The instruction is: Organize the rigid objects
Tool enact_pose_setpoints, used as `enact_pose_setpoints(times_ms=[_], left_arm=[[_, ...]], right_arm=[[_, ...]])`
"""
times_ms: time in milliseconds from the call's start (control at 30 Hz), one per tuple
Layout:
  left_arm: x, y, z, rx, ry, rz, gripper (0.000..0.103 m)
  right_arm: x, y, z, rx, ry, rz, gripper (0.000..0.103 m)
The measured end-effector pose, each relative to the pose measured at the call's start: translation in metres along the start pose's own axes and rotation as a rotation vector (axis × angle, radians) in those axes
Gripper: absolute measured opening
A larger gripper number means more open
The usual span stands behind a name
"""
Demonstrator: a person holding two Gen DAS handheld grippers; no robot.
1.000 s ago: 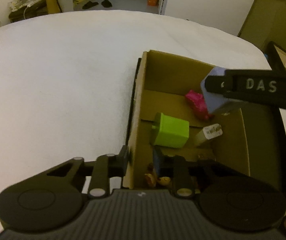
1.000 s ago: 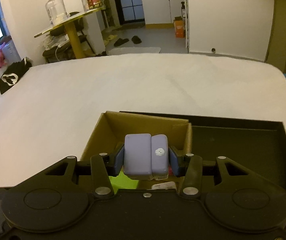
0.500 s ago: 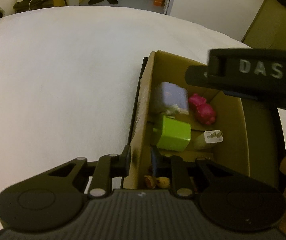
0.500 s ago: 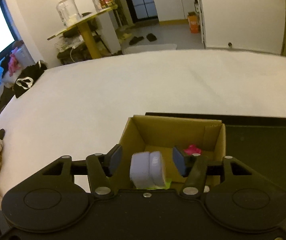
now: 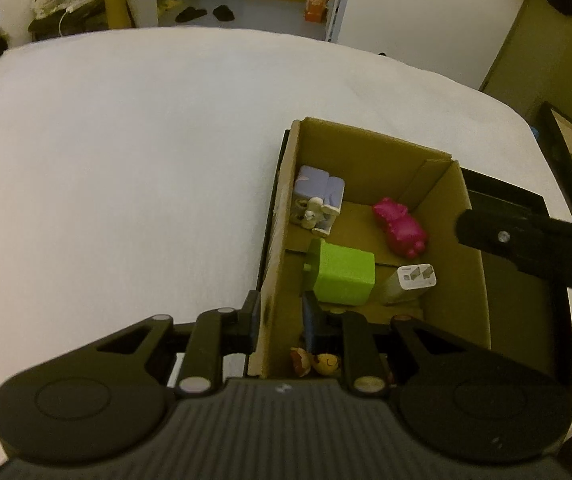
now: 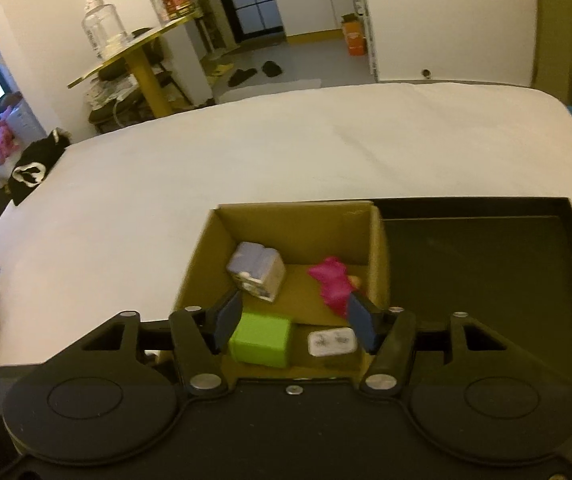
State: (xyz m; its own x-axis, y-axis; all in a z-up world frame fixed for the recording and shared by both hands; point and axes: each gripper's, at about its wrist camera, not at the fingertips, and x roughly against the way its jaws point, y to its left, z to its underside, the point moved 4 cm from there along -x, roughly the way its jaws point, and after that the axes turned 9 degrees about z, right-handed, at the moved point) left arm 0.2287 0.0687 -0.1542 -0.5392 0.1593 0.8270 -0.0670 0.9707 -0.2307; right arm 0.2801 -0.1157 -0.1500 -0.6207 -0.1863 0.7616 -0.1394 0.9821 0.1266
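Observation:
An open cardboard box (image 5: 369, 148) (image 6: 297, 220) holds a lavender block toy (image 5: 317, 196) (image 6: 256, 270), a magenta toy (image 5: 399, 226) (image 6: 331, 282), a green cube (image 5: 341, 274) (image 6: 262, 340) and a white charger plug (image 5: 411, 282) (image 6: 331, 342). Small yellow-brown figures (image 5: 315, 362) lie at the box's near end. My left gripper (image 5: 282, 314) is shut on the box's left wall. My right gripper (image 6: 293, 320) is open and empty above the box; its body shows in the left wrist view (image 5: 525, 248).
The box sits in a black tray (image 6: 477, 272) on a white table (image 5: 126, 160). Beyond the table are a yellow side table with jars (image 6: 138, 44), slippers on the floor (image 6: 254, 72) and clothes at the left (image 6: 34, 164).
My right gripper opened and let the lavender block drop into the box's far left corner. The right gripper then rose and pulled back to the right. The left gripper kept its hold on the wall.

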Motion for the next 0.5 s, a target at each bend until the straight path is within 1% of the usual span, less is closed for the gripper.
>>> enact_pose_setpoints(times_ms=[133,233,267,400,500], left_arm=[[0.006,-0.006,0.0,-0.024,-0.012,-0.011,0.021],[0.01,-0.008,-0.001,-0.023,-0.014,-0.016,0.021],[0.012,-0.009,-0.001,-0.023,-0.014,-0.018,0.024],[0.024,-0.015,-0.002,-0.037,-0.024,-0.029,0.025],[0.03,-0.017,-0.003,-0.041,-0.024,-0.029,0.031]], right_arm=[[0.01,-0.014,0.002,-0.032,-0.012,0.024,0.063],[0.018,-0.024,0.005,-0.048,-0.025,0.037,0.069],[0.02,-0.027,0.006,-0.052,-0.03,0.042,0.071],[0.033,-0.043,0.009,-0.077,-0.048,0.057,0.075],[0.043,-0.055,0.009,-0.094,-0.064,0.072,0.08]])
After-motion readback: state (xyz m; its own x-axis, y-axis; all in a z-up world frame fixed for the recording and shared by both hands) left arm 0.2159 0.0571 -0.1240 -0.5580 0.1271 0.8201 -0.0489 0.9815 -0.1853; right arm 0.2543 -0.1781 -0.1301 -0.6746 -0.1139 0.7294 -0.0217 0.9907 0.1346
